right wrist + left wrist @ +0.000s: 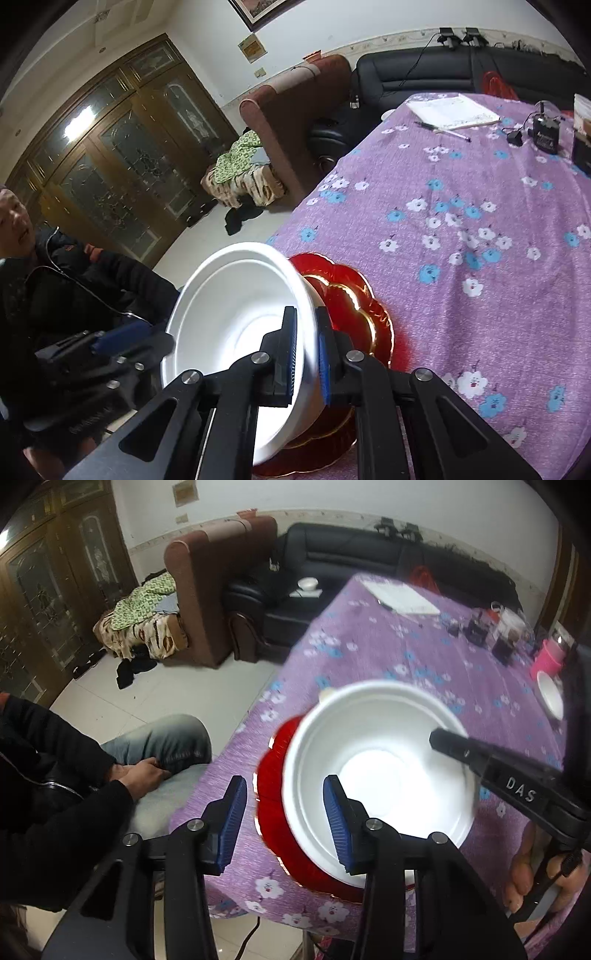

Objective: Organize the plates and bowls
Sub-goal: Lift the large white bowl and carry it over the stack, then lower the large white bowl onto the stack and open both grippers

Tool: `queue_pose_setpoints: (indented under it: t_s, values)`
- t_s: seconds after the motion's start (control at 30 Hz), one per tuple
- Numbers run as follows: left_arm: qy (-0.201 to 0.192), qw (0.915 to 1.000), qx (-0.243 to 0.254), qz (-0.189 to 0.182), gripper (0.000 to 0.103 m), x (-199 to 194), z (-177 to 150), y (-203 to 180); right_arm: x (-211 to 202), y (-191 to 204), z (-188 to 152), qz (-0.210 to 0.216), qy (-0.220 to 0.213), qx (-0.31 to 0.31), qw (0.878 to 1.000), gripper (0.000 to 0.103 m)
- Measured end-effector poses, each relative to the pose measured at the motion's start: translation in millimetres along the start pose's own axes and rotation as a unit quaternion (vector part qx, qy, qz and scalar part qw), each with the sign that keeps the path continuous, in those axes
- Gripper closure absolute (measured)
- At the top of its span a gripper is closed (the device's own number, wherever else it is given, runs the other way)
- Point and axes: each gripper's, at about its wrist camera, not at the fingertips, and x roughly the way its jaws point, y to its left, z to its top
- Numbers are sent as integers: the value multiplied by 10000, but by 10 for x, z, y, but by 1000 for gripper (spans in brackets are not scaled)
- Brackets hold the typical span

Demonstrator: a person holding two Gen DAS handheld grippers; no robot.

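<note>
A: Where does the white bowl (376,775) lie, and on what?

B: On the red scalloped plate (354,310), near the table's edge, over the purple flowered tablecloth (461,192). In the right wrist view it appears tilted, its mouth turned toward the seated person (55,775).

A: State of each claw?

B: The right gripper (306,350) is clamped on the bowl's wall, one blue pad inside, one outside. The left gripper (284,819) stands parted: its two pads straddle the opposite rim without visibly pressing it, so it bears no load.

A: Which relation governs the coming move?

B: The bowl lies straight ahead of both claws, between them, with the right one on the far side from the left. Only the right claw has a hold, so settling or shifting the bowl probably depends on that hand. The plate's centre sits just beneath and beyond the bowl's foot.

A: What does one view add?

B: The left wrist view shows the bowl's interior, empty, and another white dish (550,698) by a pink cup (550,657) at far right. The right wrist view alone shows the pinch and the plate's gold trim.
</note>
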Motion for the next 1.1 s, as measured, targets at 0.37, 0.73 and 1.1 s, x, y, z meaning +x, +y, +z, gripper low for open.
queue_pose_setpoints:
  t_s: [0.37, 0.73, 1.1]
  values:
    - [-40, 9993, -319, -193, 61, -33, 36, 144, -393, 290, 49, -275, -666, -752, 9946, 58]
    - [-444, 9961, 225, -733, 61, -372, 191, -523, -950, -206, 99, -285, -1549, -26, 9875, 49]
    - [-455, 9813, 1255, -1385, 56, -621, 150, -1570, -1356, -999, 106, -547, -1812, 753, 9790, 47]
